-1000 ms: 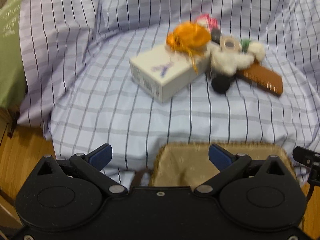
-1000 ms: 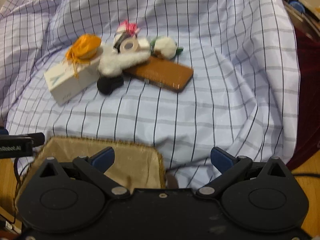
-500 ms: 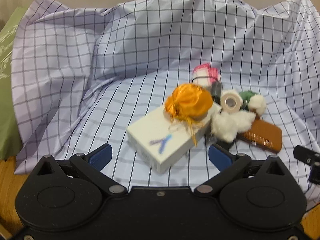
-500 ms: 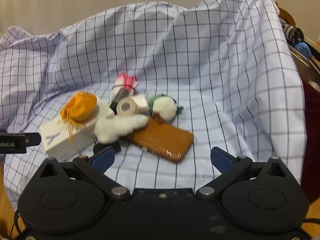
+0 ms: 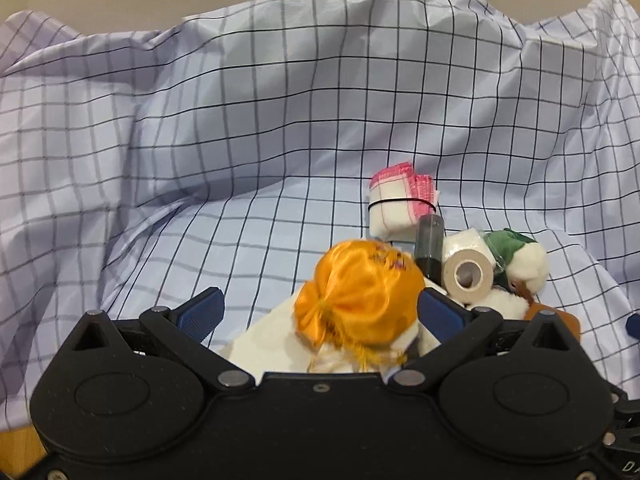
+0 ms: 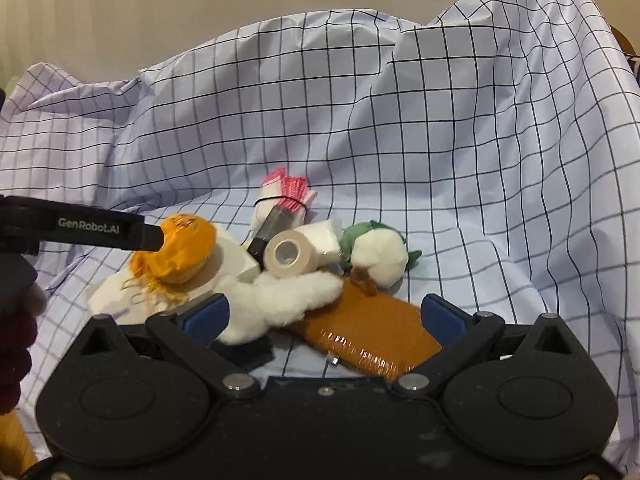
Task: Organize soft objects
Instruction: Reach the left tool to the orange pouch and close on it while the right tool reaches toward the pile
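On the checked cloth lies a pile of small items. An orange satin pouch rests on a white box, and my left gripper stands open around the pouch, its right pad close beside it. Behind are a pink-edged cloth bundle, a tape roll and a green-and-white plush. My right gripper is open over a white fluffy toy and a brown case. In the right wrist view the orange pouch touches one of the left gripper's fingers.
A dark cylinder leans between the bundle and the tape roll. A small black object lies under the fluffy toy. The cloth rises in folds behind and to the right. A dark sleeve shows at the left edge.
Both grippers have moved forward and down to the pile. The lined basket near the front has dropped out of view. Both grippers stay open.
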{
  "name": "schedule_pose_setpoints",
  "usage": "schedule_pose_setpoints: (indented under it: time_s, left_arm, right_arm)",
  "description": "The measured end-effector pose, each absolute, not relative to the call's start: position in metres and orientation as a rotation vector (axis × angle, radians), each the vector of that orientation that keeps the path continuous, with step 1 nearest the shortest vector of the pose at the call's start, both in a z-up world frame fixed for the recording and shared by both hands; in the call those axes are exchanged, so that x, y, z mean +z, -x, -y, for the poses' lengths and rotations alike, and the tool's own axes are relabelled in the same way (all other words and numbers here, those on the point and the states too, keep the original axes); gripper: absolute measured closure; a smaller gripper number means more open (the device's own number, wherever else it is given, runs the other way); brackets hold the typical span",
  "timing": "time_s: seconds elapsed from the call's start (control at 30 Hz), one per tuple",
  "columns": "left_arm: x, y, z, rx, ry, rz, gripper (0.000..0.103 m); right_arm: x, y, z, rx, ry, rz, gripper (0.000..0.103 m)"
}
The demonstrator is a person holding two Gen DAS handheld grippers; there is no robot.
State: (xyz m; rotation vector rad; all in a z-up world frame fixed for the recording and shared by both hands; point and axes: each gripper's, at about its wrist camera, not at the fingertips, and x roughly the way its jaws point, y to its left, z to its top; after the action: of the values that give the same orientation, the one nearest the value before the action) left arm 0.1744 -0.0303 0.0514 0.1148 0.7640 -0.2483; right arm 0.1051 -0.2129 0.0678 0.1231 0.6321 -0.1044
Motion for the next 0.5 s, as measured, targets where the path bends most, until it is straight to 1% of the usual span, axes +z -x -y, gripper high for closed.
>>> schedule_pose_setpoints:
  time_s: [0.3, 0.5]
  left_arm:
    - [0.029, -0.202, 0.051, -0.301, -0.152, -0.805, 0.003]
    - [0.021, -0.212, 0.057, -0.319, -0.141, -0.822, 0.003]
  right_arm:
    - [0.044, -0.160, 0.250, -0.208, -0.166, -0.656, 0.001]
    - [0.032, -0.187, 0.260, -0.224, -0.131, -0.638, 0.001]
